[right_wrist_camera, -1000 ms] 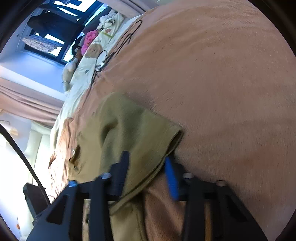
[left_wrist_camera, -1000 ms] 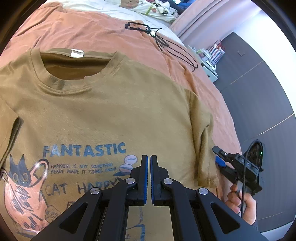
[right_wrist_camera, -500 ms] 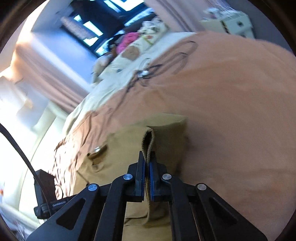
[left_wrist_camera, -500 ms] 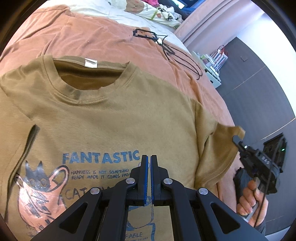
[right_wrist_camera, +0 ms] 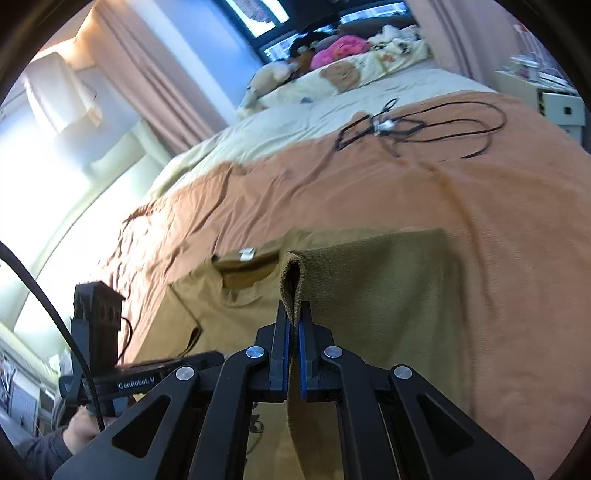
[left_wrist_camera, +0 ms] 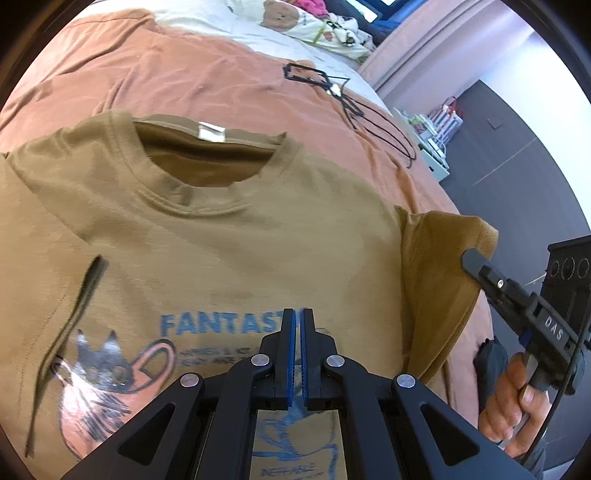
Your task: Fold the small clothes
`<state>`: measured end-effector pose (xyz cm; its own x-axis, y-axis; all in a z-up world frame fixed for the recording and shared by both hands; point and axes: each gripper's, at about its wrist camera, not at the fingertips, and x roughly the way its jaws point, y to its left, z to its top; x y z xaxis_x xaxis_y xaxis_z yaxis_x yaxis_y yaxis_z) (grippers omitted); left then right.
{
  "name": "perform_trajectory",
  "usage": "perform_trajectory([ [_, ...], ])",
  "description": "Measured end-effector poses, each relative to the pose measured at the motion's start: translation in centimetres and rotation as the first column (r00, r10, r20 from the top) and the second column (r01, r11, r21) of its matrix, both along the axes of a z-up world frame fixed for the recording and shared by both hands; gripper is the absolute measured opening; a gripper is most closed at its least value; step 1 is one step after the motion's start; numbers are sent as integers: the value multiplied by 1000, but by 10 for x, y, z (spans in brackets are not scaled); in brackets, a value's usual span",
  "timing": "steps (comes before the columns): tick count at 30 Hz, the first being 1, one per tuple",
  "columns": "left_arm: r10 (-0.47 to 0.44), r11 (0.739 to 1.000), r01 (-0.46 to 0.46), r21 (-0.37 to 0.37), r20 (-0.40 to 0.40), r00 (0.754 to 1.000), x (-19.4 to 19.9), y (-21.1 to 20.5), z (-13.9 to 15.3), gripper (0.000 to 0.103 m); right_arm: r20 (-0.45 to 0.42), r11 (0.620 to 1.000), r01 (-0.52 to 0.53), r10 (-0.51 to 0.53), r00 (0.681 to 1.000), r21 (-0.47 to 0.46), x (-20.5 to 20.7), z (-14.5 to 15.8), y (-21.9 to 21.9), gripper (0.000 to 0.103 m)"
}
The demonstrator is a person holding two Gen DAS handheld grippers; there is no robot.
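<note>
The tan T-shirt (left_wrist_camera: 229, 236) lies print-up on the bed's orange blanket (left_wrist_camera: 184, 70). The right hand-held gripper (right_wrist_camera: 293, 332) pinches the sleeve (right_wrist_camera: 369, 280), lifted at the 3 o'clock side. The left hand-held gripper (left_wrist_camera: 297, 350) is pressed together, empty, above the print. A black cable (right_wrist_camera: 424, 125) lies toward 12 o'clock.

an orange-brown bedspread (right_wrist_camera: 498, 206) fills most of both views. a looped black cable (right_wrist_camera: 424, 127) lies on it in the upper right of the right wrist view. beyond, a cream sheet (right_wrist_camera: 258, 129) holds a bear-print pillow (left_wrist_camera: 291, 18) and pink fabric (right_wrist_camera: 341, 48). pink curtains (right_wrist_camera: 155, 81) hang at upper left; a white cabinet (right_wrist_camera: 554, 107) sits at far right.
</note>
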<state>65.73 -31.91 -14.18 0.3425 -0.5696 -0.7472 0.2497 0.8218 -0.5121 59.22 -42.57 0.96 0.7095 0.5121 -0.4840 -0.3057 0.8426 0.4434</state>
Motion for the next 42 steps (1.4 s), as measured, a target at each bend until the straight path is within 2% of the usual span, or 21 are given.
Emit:
perform_trajectory([
  [4, 22, 1000, -22, 12, -13, 1000, 5, 11, -7, 0, -32, 997, -51, 49, 998, -52, 26, -9, 18, 1],
  [6, 34, 999, -33, 13, -19, 999, 7, 15, -11, 0, -93, 993, -57, 47, 995, -106, 41, -16, 28, 1],
  [9, 39, 999, -39, 14, -23, 999, 8, 18, -12, 0, -130, 994, -58, 46, 990, -90, 43, -17, 23, 7],
  [12, 34, 999, -34, 7, -17, 999, 8, 15, -10, 0, -108, 997, -14, 6, 994, -77, 37, -7, 2, 37],
  [13, 32, 999, -32, 5, -17, 999, 9, 13, -9, 2, -99, 997, 12, -19, 995, -71, 33, -5, -8, 51],
  [14, 31, 1000, -31, 1, -18, 999, 9, 10, -8, 7, -87, 997, 39, -44, 995, -66, 29, -3, -20, 57],
  [18, 28, 1000, -28, -6, -1, 1000, 10, -2, -3, 37, -89, 994, 108, -111, 990, -34, 18, -1, -60, 58],
  [20, 22, 1000, -22, 4, 13, 1000, 11, -10, -2, 40, -88, 989, 146, -149, 985, -39, 13, -2, -74, 58],
  [26, 13, 997, -16, 70, 42, 999, 21, -33, -8, 40, -134, 969, 224, -236, 962, -101, 8, -12, -83, 58],
  [31, -19, 987, 7, 162, 73, 997, 29, -52, -16, 40, -165, 970, 185, -211, 963, -159, 9, -22, -70, 53],
  [38, -72, 941, 27, 338, 122, 990, 40, -83, -28, 41, -159, 945, 134, -187, 969, -298, 0, -32, -55, 43],
  [42, -93, 900, 27, 434, 131, 987, 49, -96, -36, 41, -168, 927, 113, -183, 969, -358, -7, -40, -49, 41],
])
